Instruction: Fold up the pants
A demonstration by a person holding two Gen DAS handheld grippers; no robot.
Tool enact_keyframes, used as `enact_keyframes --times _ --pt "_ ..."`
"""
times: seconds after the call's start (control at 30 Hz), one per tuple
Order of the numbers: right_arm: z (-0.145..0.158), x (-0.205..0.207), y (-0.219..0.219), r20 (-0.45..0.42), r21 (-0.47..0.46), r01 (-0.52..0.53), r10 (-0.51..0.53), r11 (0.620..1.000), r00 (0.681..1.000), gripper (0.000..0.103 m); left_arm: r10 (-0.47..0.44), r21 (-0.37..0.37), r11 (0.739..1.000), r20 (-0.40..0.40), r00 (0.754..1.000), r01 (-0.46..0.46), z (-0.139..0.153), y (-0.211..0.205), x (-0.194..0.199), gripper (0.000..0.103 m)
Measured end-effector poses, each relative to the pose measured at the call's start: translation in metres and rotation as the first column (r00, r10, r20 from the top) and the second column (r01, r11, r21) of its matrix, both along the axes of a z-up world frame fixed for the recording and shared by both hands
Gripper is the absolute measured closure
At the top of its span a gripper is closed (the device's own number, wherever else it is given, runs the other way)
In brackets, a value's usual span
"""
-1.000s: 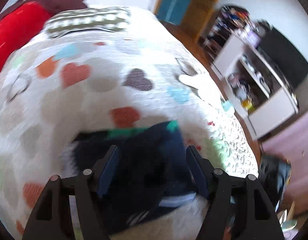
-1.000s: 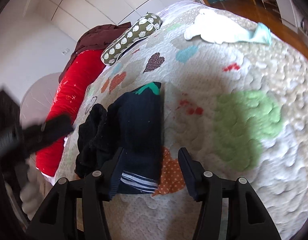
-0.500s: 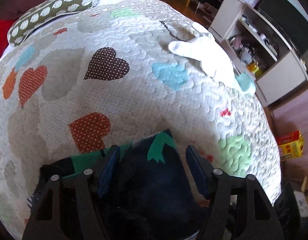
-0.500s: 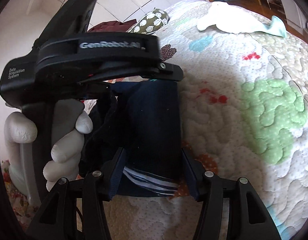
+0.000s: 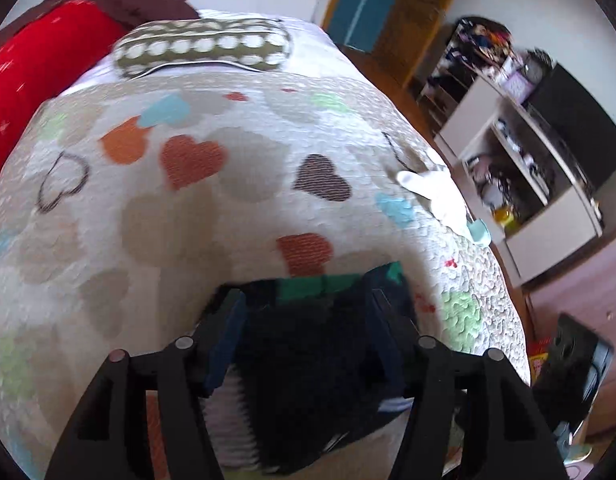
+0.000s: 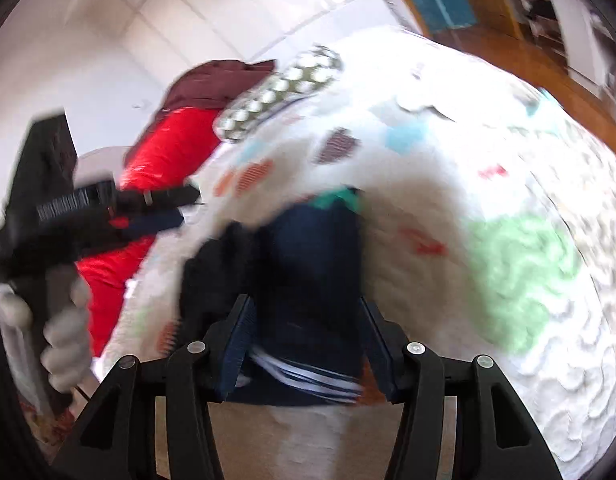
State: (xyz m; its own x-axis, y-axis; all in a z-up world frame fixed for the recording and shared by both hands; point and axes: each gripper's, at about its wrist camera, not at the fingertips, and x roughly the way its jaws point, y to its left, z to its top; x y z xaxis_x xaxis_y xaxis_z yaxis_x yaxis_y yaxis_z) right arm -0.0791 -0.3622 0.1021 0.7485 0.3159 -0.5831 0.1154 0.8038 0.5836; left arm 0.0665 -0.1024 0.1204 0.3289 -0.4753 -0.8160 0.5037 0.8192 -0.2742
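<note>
I see no legible writing; my left gripper [image 5: 308, 336] and right gripper [image 6: 308, 340] gape, straddling dark navy folded pants [image 6: 312, 264] on the heart-patterned quilt [image 5: 187, 220]

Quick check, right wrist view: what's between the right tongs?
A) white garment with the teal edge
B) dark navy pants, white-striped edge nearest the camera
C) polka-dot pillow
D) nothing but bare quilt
B: the navy pants lie on the heart quilt between the fingers of the right tongs, the white-striped edge toward the camera.
</note>
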Motion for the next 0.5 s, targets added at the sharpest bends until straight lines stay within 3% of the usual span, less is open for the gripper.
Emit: enact_keyframes --times 0.13,0.17,0.2,0.23,0.5 --pt "-0.001 0.040 0.027 -0.027 0.008 -0.100 0.100 0.995 0.995 0.045 0.066 -0.021 0.998 -0.026 0.998 -0.066 -0.007 0.025 -0.003 0.042" --pt "-0.007 0.052 0.034 -0.046 0.017 -0.116 0.116 0.993 0.992 0.050 0.079 -0.030 0.996 -0.040 0.996 -0.080 -0.009 0.031 -0.004 0.042" --pt "-0.014 0.063 0.040 -0.070 0.038 -0.137 0.140 0.990 0.988 0.074 0.088 -0.035 0.995 -0.046 0.995 -0.090 -0.009 0.036 -0.005 0.042" --pt "-0.018 0.070 0.043 -0.095 0.053 -0.139 0.144 0.989 0.985 0.078 0.097 -0.041 0.994 -0.046 0.994 -0.099 -0.008 0.042 -0.007 0.042" --pt "0.042 0.022 0.010 0.112 0.093 -0.077 0.067 0.993 0.991 0.081 0.109 -0.087 0.990 -0.022 0.994 -0.110 0.000 0.051 -0.018 0.042"
